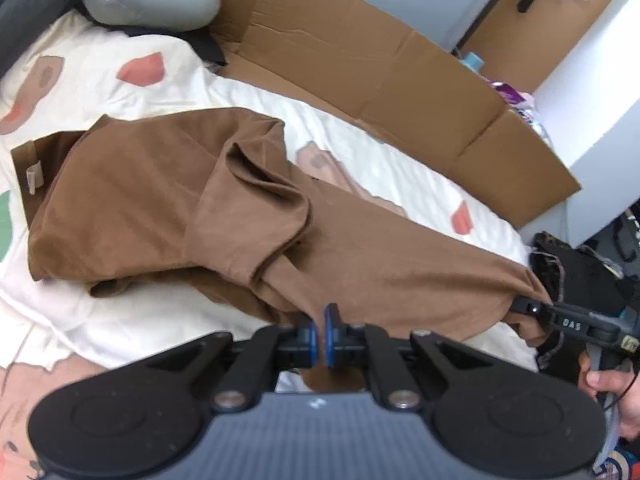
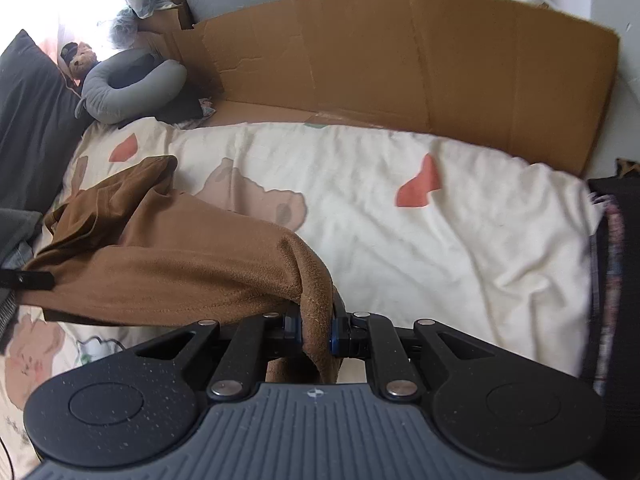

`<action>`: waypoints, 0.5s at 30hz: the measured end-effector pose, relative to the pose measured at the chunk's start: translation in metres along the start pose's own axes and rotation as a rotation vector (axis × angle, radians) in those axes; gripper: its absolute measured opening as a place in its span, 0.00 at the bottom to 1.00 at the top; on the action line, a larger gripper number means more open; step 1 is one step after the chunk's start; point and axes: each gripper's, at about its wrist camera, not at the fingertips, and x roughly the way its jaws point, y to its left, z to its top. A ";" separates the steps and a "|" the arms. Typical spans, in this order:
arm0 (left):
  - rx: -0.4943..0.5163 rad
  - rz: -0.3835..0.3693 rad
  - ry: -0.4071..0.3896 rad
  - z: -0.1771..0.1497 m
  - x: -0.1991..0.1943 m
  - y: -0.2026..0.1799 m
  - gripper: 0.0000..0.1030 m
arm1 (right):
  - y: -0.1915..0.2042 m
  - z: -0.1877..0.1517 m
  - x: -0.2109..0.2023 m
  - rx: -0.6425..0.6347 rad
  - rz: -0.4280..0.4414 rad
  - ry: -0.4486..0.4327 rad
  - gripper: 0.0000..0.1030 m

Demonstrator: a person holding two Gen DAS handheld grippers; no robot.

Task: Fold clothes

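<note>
- I see a bed with a cream blanket (image 2: 440,240) printed with pink and tan shapes.
- Flattened cardboard (image 2: 400,60) stands along its far side against a pale wall.
- A grey neck pillow (image 2: 132,88) lies at the far left, beside a dark pillow (image 2: 28,120).
- The brown garment (image 1: 180,208) sprawls rumpled across the blanket's left and near part.
- My left gripper (image 1: 319,334) is clamped almost fully together on its near hem.
- My right gripper (image 2: 316,332) pinches a thick fold of the same cloth, lifted off the bed.
</note>
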 end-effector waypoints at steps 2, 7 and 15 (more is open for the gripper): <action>0.004 -0.022 0.006 -0.003 0.001 -0.005 0.05 | -0.007 -0.002 -0.006 0.006 -0.014 0.003 0.10; 0.003 -0.039 0.015 -0.007 0.004 -0.013 0.04 | -0.024 -0.012 -0.003 0.058 -0.022 0.074 0.12; -0.014 0.045 0.018 -0.013 -0.019 0.010 0.04 | -0.028 -0.036 -0.008 0.072 0.064 0.181 0.44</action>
